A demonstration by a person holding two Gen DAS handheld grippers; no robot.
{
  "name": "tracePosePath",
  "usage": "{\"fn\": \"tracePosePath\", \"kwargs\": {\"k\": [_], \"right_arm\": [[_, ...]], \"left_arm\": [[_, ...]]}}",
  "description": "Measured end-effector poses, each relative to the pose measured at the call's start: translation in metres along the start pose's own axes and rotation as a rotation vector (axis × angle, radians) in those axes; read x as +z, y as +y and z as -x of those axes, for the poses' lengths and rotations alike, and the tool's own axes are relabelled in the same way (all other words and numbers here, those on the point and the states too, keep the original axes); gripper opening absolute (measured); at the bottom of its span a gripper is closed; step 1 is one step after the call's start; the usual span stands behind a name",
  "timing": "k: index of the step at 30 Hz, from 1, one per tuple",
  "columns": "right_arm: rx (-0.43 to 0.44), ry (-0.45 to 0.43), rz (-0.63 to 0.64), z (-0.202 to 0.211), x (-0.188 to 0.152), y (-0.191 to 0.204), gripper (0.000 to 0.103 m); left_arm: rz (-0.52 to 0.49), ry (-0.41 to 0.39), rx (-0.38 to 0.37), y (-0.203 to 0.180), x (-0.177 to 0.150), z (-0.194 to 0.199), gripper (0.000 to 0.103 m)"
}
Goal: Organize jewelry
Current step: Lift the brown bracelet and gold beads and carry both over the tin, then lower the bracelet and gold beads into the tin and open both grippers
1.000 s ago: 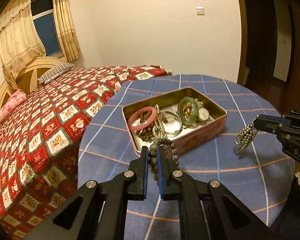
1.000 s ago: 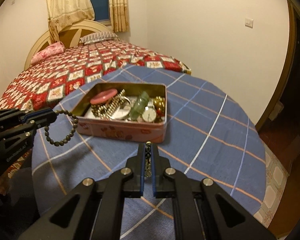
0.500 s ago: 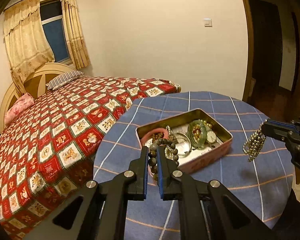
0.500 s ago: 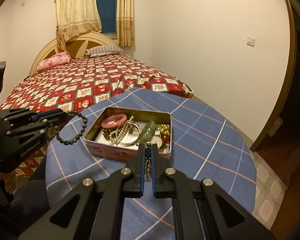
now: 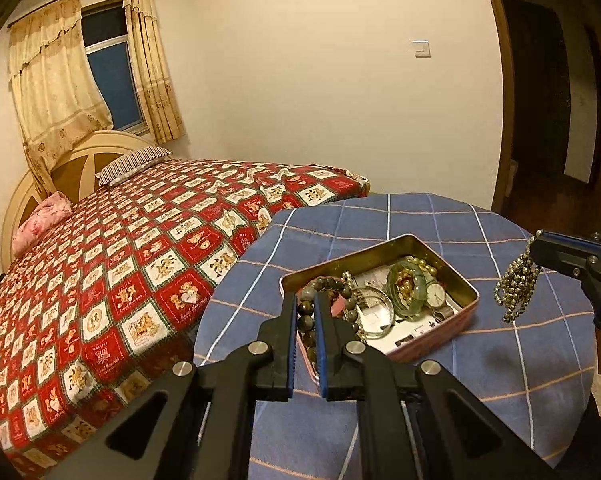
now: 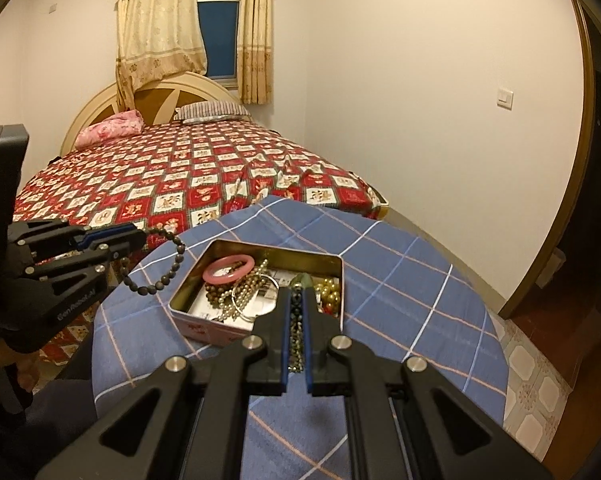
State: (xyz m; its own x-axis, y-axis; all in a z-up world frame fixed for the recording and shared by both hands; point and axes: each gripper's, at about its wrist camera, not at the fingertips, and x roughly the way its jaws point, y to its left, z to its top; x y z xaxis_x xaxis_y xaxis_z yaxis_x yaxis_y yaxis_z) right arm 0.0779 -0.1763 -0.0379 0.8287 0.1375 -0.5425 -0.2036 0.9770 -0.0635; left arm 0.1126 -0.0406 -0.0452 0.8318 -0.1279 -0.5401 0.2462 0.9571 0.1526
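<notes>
An open pink tin [image 5: 432, 340] [image 6: 198, 330] sits on the round blue checked table and holds a pink bangle [image 6: 229, 269], a green bangle [image 5: 416, 286], a watch and bead strings. My left gripper [image 5: 304, 300] [image 6: 140, 238] is shut on a dark bead bracelet [image 5: 305, 322] [image 6: 168, 272], held in the air at the tin's left. My right gripper [image 6: 297, 294] [image 5: 534, 246] is shut on a gold bead chain [image 5: 516, 286] [image 6: 296, 340], which hangs above the table at the tin's right.
The table [image 5: 500, 372] [image 6: 400, 300] stands beside a bed with a red patterned quilt [image 5: 120, 280] [image 6: 180, 184]. A dark doorway [image 5: 548, 112] lies at the far right. Tiled floor [image 6: 536, 380] shows past the table's right edge.
Both grippers have risen and pulled back from the table, each still holding its piece. The tin and table now look smaller and lower in both views.
</notes>
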Motion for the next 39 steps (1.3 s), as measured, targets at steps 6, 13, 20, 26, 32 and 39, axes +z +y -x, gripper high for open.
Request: {"fn": "tracePosePath", "kwargs": {"k": [6, 13, 20, 26, 32, 39], "right_arm": [[-0.001, -0.005, 0.01, -0.008, 0.01, 0.0, 0.007], [-0.008, -0.008, 0.019, -0.016, 0.02, 0.0, 0.007], [-0.015, 0.005, 0.014, -0.028, 0.022, -0.005, 0.007], [-0.016, 0.019, -0.005, -0.038, 0.023, -0.013, 0.007], [-0.023, 0.03, -0.001, -0.048, 0.026, -0.017, 0.007], [-0.023, 0.043, -0.002, -0.065, 0.029, -0.018, 0.007]], "left_arm": [[-0.016, -0.003, 0.01, -0.001, 0.011, -0.011, 0.007], [-0.014, -0.003, 0.026, 0.0, 0.02, -0.021, 0.007], [-0.012, 0.004, 0.025, -0.001, 0.027, -0.032, 0.007], [-0.017, 0.012, 0.032, -0.002, 0.029, -0.042, 0.007], [-0.02, 0.033, 0.035, -0.004, 0.029, -0.059, 0.007], [-0.015, 0.053, 0.034, -0.004, 0.03, -0.077, 0.007]]}}
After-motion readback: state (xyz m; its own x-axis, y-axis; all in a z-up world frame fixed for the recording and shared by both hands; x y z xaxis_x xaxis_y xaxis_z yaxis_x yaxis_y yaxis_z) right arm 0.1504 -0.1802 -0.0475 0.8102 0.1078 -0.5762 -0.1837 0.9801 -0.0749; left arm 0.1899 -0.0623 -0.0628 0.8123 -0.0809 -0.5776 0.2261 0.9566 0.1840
